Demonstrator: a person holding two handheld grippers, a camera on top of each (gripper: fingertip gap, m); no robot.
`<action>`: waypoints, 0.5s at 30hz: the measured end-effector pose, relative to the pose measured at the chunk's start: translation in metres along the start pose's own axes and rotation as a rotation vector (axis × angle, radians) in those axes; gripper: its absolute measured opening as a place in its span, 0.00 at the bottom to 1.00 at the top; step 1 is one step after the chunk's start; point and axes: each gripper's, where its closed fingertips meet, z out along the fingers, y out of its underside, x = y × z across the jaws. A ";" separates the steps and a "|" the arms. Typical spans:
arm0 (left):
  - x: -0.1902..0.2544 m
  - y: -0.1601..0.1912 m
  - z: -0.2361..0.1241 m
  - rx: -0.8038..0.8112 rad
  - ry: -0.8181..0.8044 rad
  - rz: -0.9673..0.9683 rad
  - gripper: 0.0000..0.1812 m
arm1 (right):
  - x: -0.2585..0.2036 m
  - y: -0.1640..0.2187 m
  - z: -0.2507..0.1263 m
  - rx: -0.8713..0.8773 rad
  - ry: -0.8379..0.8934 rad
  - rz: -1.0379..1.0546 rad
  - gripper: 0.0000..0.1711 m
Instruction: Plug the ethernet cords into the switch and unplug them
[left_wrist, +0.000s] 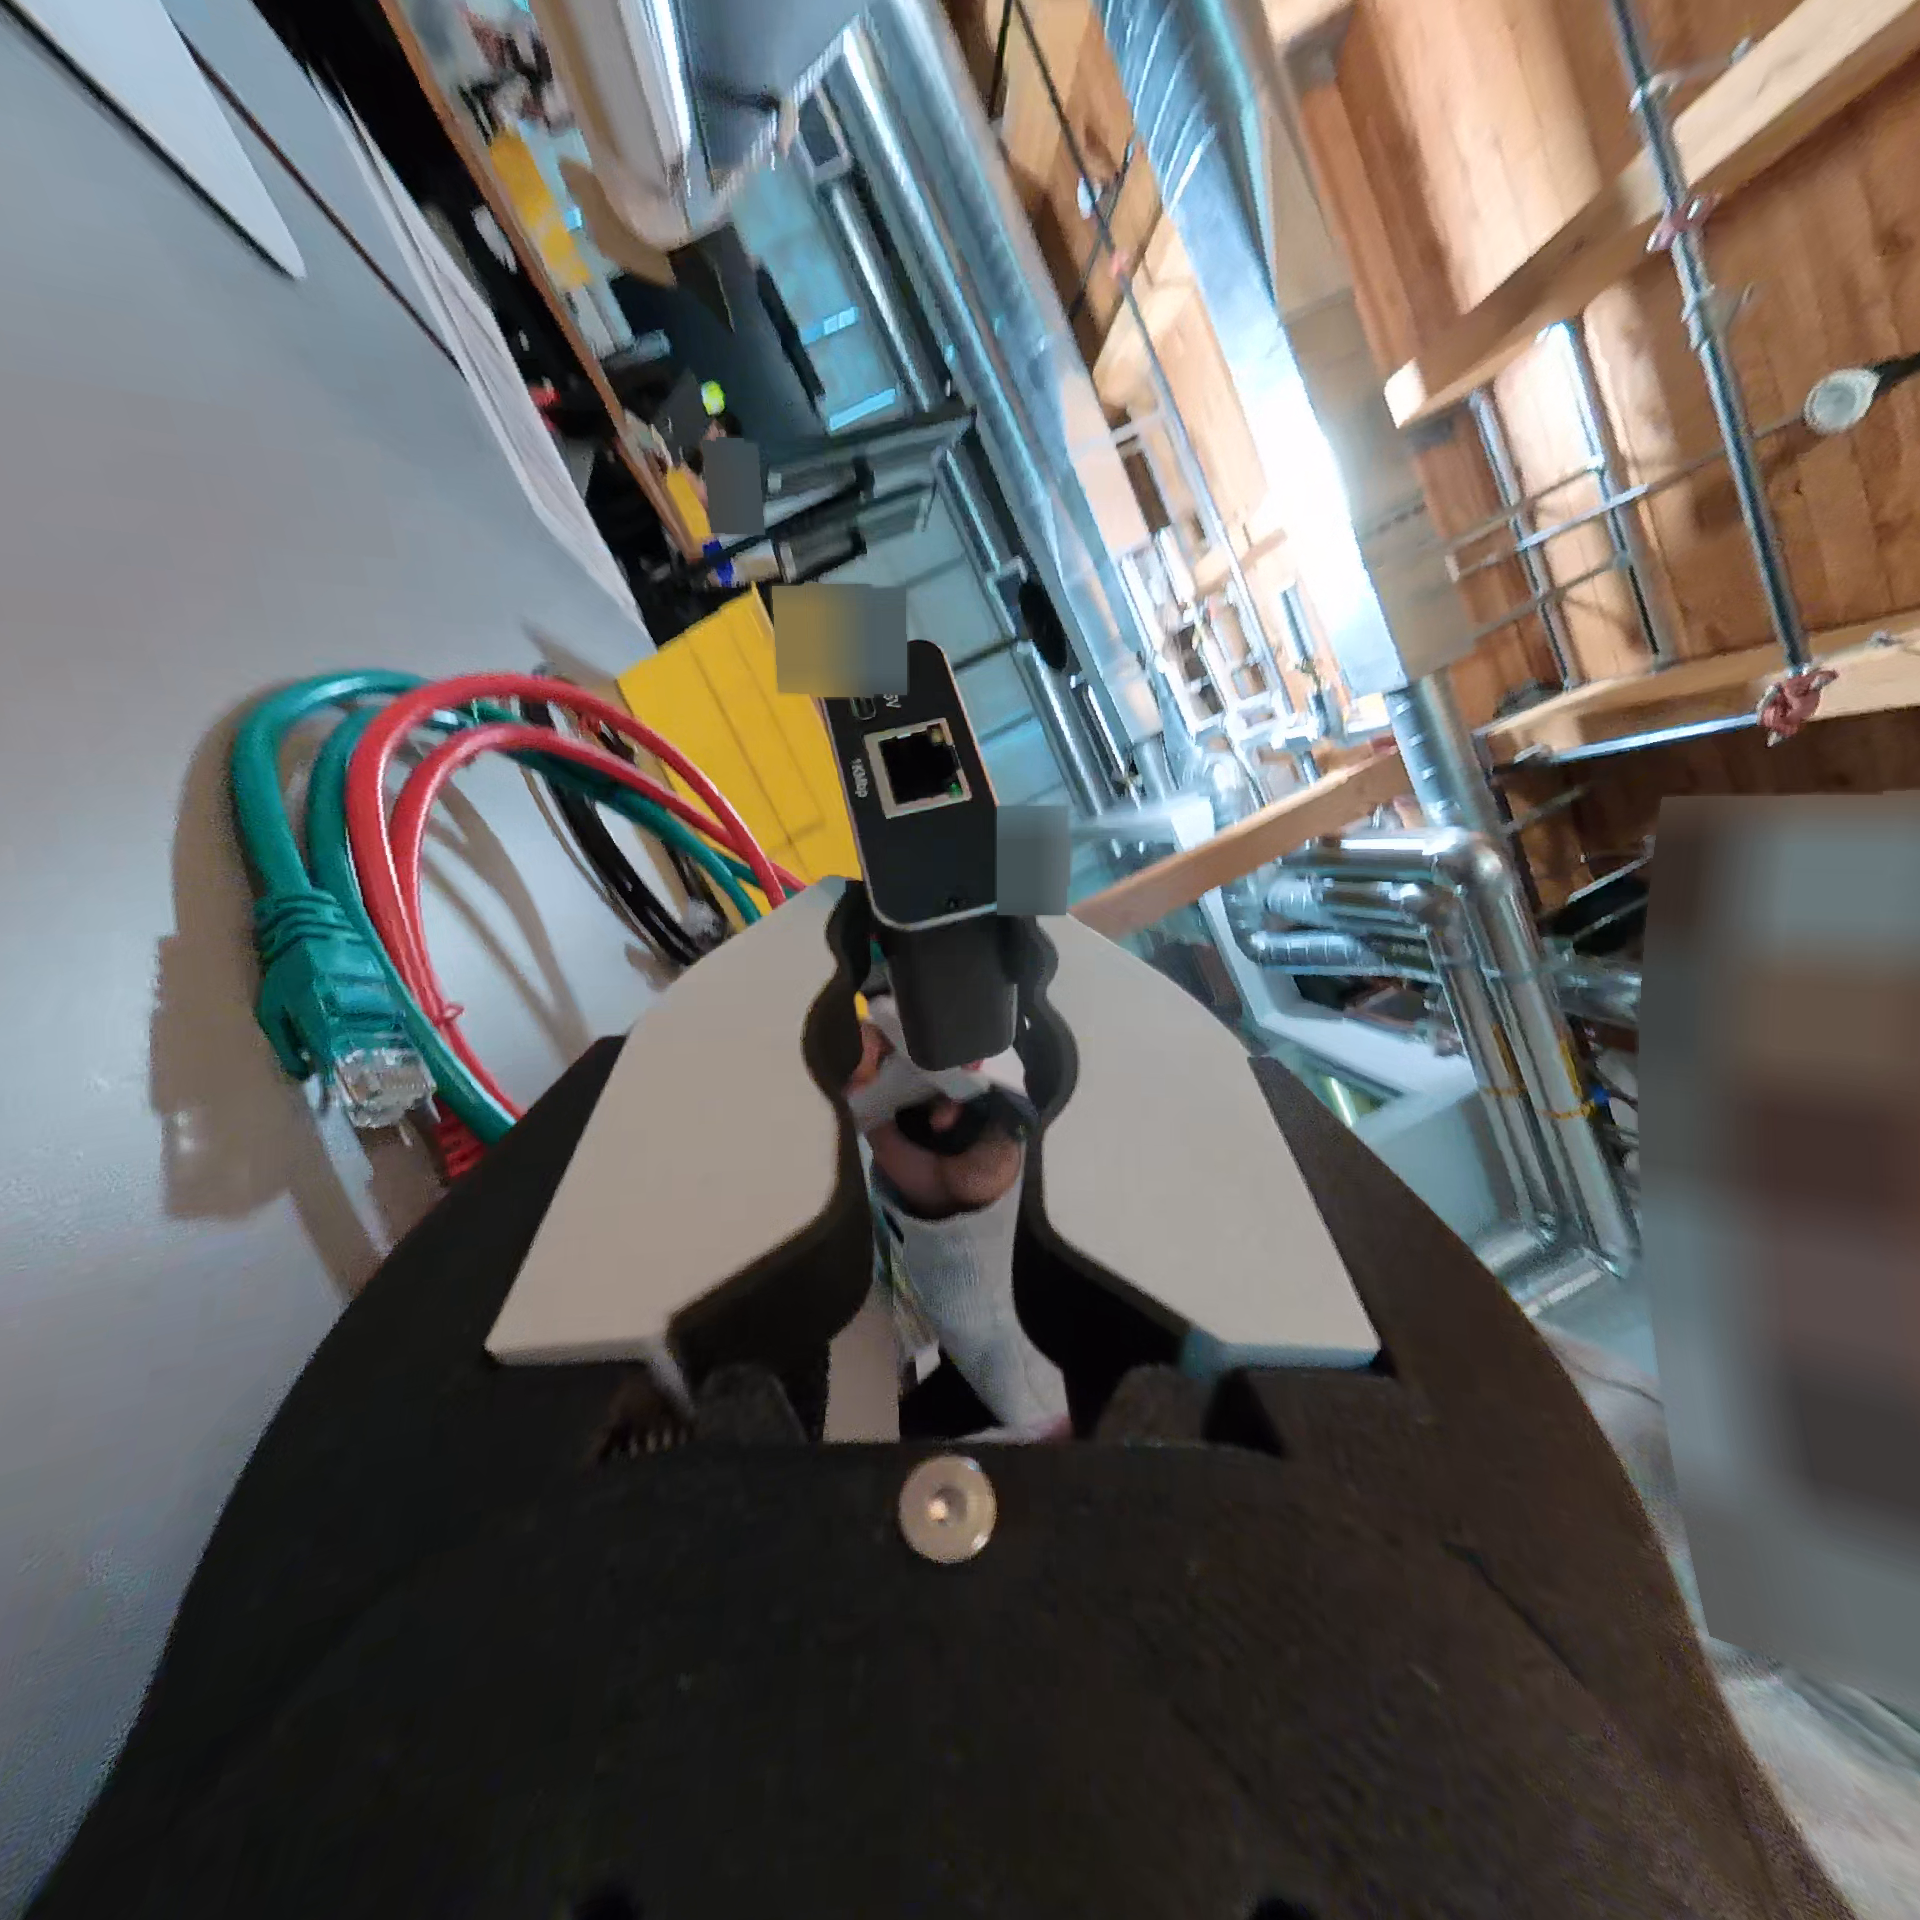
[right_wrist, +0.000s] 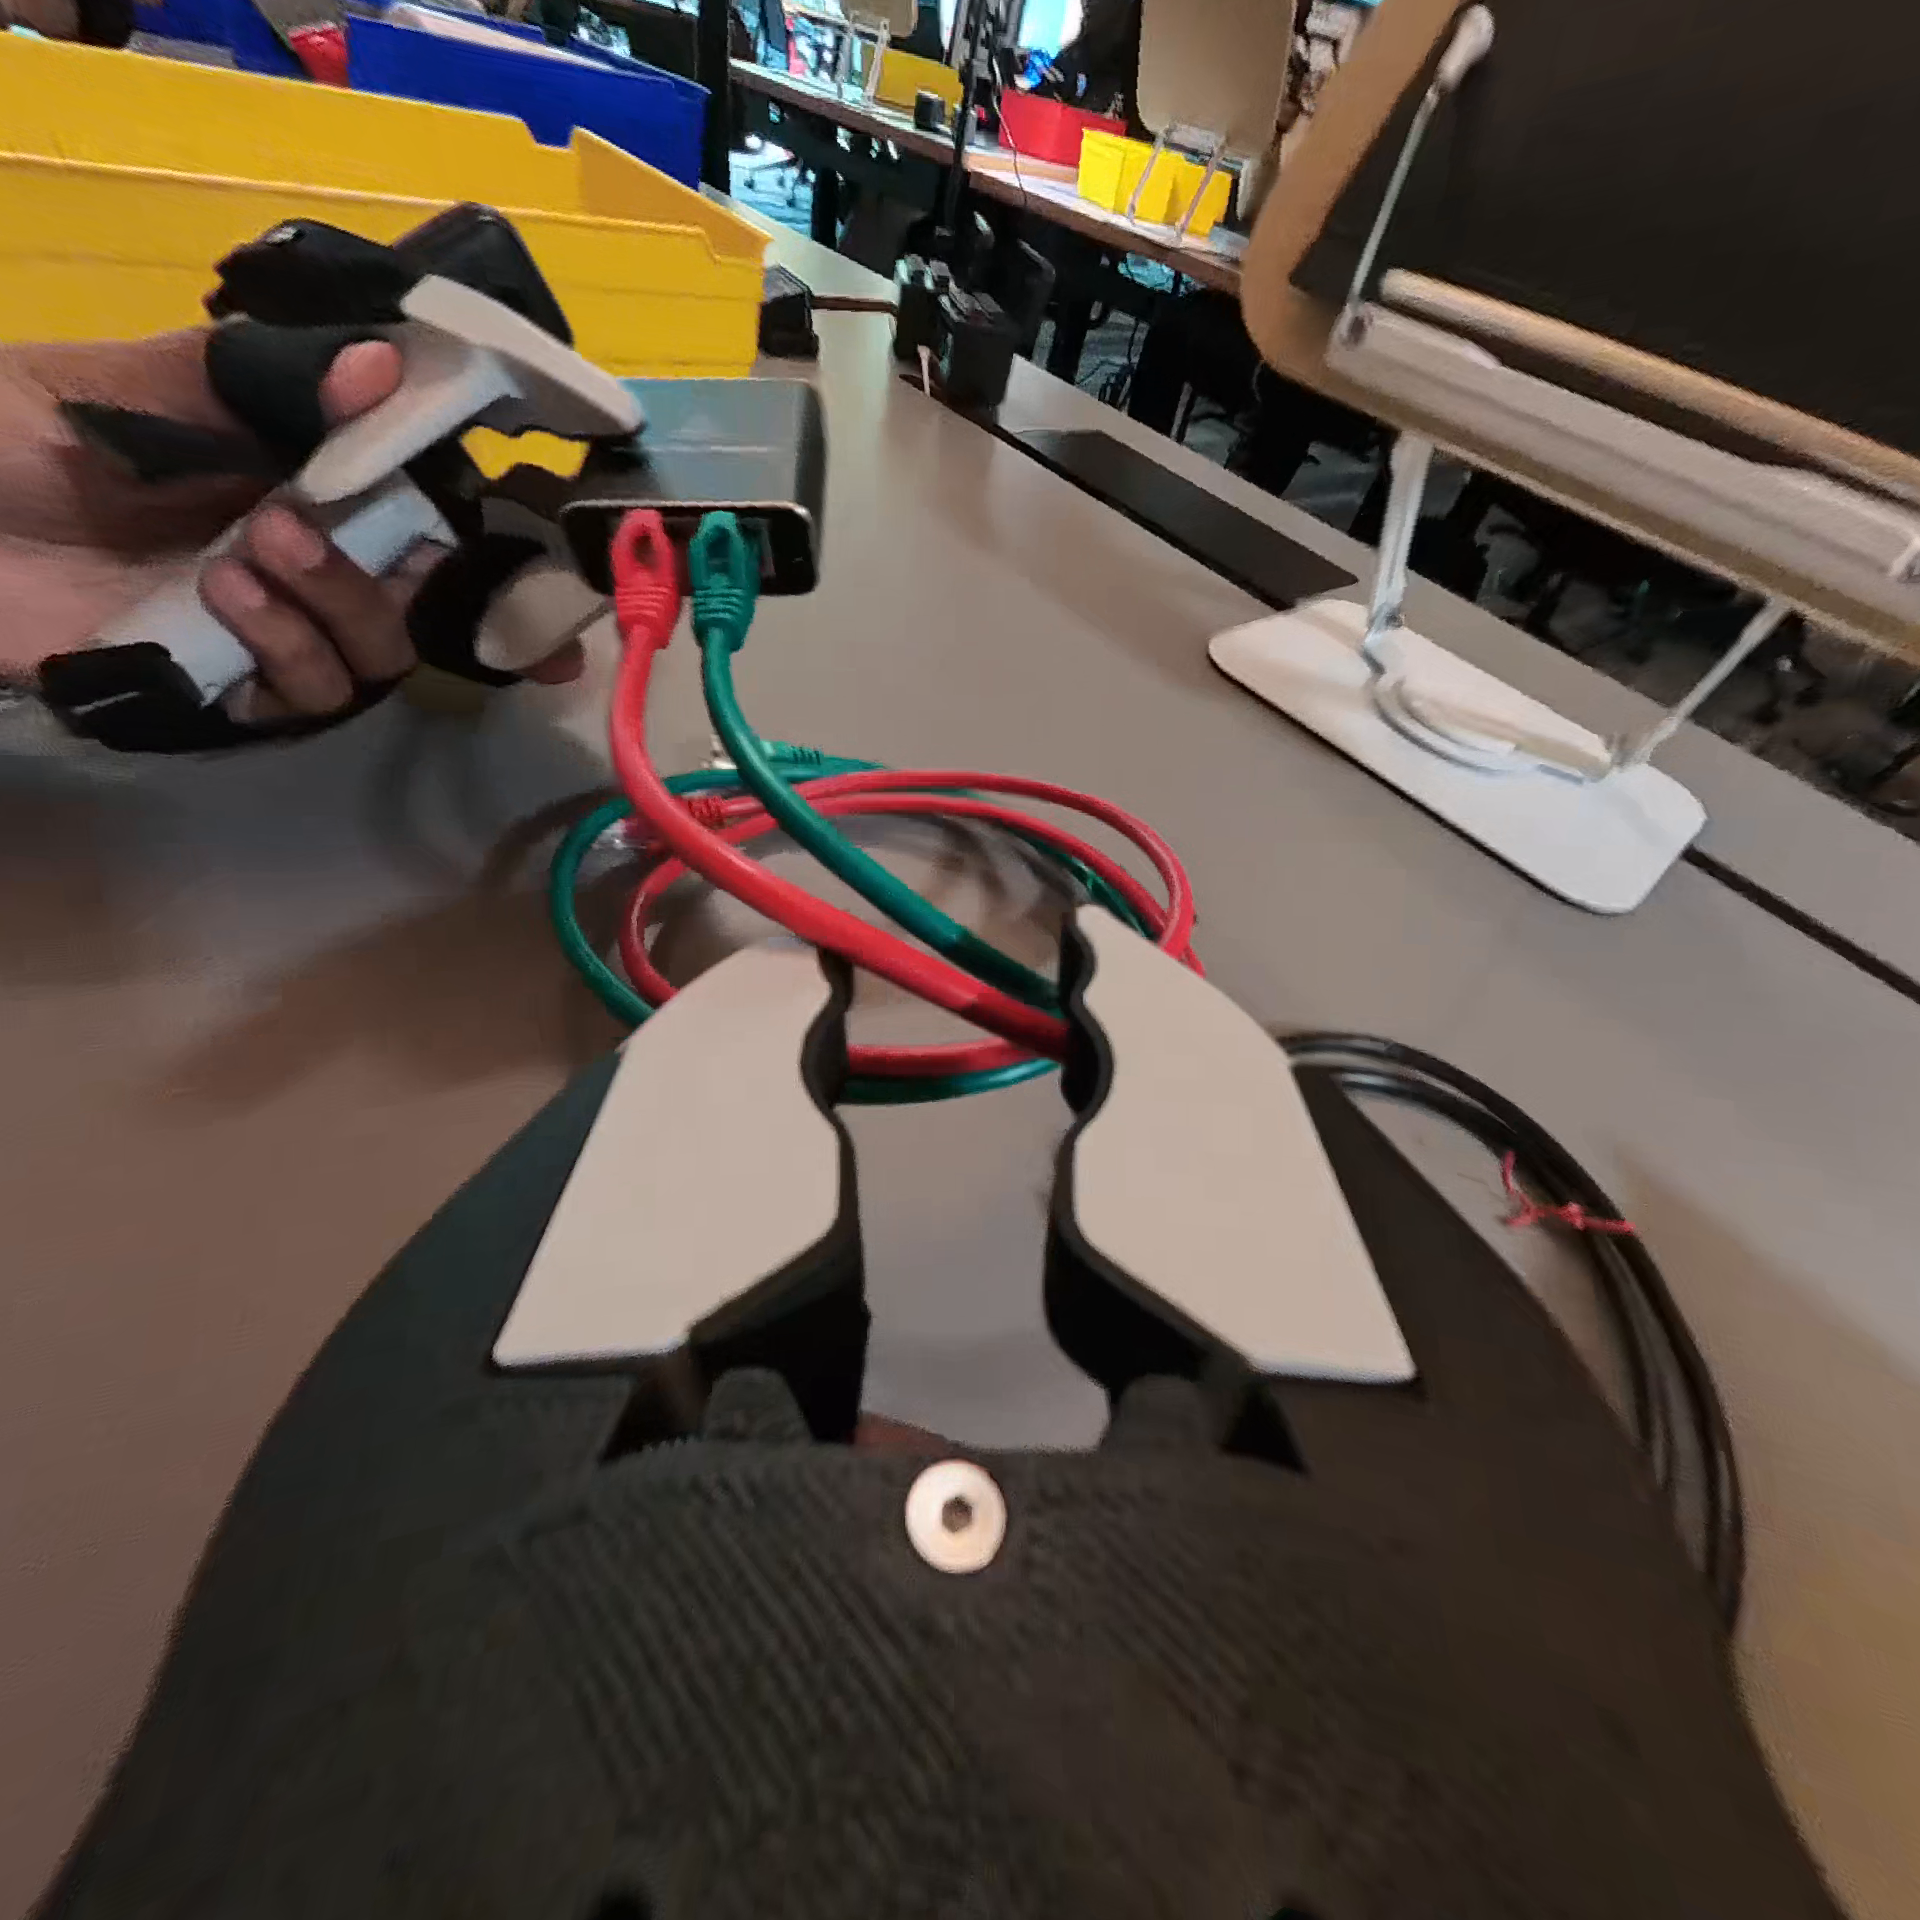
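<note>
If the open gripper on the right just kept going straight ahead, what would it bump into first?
Most likely the red cord and green cord, which cross right in front of the right gripper between its open fingers. Beyond them lie the coiled loops on the table. How near the cords are is hard to judge.

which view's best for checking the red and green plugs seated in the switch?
Right wrist view: the red plug and green plug sit side by side in the switch, held by the left gripper. Left wrist view shows only the switch's opposite end, one empty port.
</note>
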 end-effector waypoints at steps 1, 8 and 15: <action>0.002 -0.005 -0.002 0.042 0.004 0.008 0.15 | -0.004 -0.006 0.000 0.020 0.004 -0.026 0.26; 0.011 -0.040 -0.027 0.292 0.056 0.034 0.14 | -0.038 -0.045 -0.010 0.182 -0.055 -0.013 0.36; 0.022 -0.045 -0.028 0.358 0.087 0.105 0.14 | -0.112 -0.060 -0.024 0.225 -0.438 0.098 0.10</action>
